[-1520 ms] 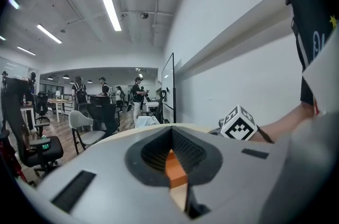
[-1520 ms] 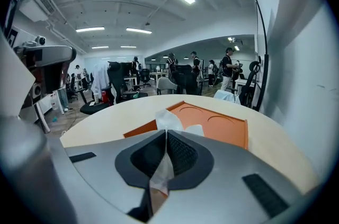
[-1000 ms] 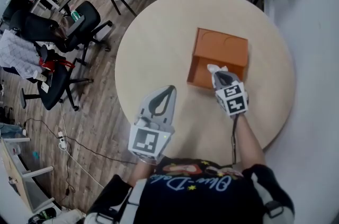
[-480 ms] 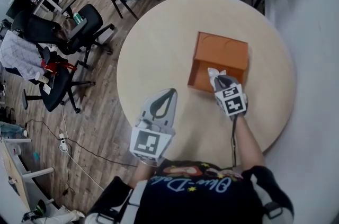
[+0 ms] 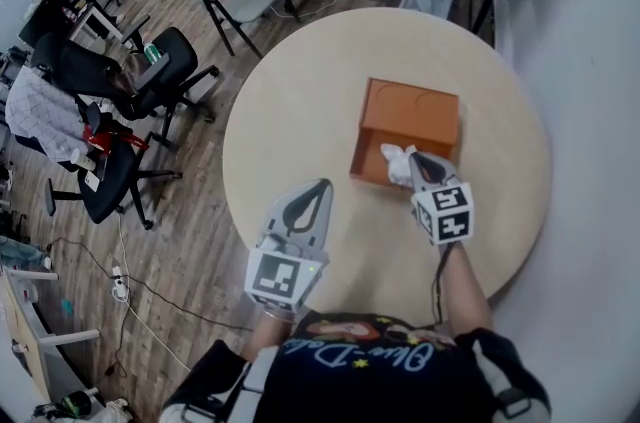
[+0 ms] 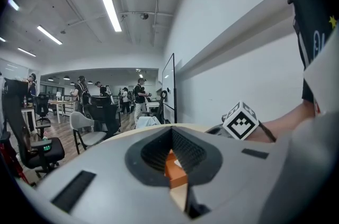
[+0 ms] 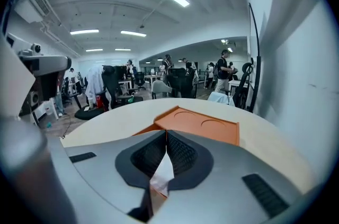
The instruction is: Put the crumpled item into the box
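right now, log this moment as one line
right gripper: shut on crumpled item | crumpled item: white, at orange box near edge, not released | left gripper: shut, empty, apart from orange box

The round desk looks like pale, smooth, matt wood. The orange box is matt and card-like. The crumpled item is soft white tissue paper. The left claw and right claw are matt grey plastic, dark and ribbed inside.
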The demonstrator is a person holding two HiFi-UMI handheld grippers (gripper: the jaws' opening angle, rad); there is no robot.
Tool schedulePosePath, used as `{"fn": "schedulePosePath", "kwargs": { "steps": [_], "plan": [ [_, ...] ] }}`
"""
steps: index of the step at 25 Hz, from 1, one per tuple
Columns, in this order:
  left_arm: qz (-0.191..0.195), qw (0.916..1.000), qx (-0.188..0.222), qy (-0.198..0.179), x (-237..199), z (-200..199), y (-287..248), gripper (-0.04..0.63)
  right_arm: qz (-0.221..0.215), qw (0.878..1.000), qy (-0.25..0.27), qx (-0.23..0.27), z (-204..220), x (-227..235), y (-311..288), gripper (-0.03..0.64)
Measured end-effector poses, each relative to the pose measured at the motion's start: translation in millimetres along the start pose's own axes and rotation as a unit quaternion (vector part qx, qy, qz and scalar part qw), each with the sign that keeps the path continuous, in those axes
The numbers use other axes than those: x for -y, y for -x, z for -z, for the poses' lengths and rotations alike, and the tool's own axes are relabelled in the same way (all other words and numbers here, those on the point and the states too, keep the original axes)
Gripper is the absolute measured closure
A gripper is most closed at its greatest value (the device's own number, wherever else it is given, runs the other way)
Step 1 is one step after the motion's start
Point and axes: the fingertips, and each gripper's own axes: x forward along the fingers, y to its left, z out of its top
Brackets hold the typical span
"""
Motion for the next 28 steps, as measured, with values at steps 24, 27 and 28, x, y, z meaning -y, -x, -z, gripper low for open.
{"fn": "schedulePosePath", "kwargs": {
  "steps": [24, 27, 28],
  "plan": [
    [0.056, 0.9966, -0.007, -0.06, 65, -19, 2, 0.603, -0.015, 0.986, -0.045, 0.158, -42, -17, 137, 0.618],
    [0.052, 0.9969, -0.01, -0.058, 63, -19, 3, 0.603, -0.02, 0.986, -0.045, 0.158, -43, -19, 139, 0.618],
    [0.051, 0.9971, -0.01, -0.057, 63, -19, 3, 0.603, -0.02, 0.986, -0.043, 0.159, -44, -19, 140, 0.618]
  ]
}}
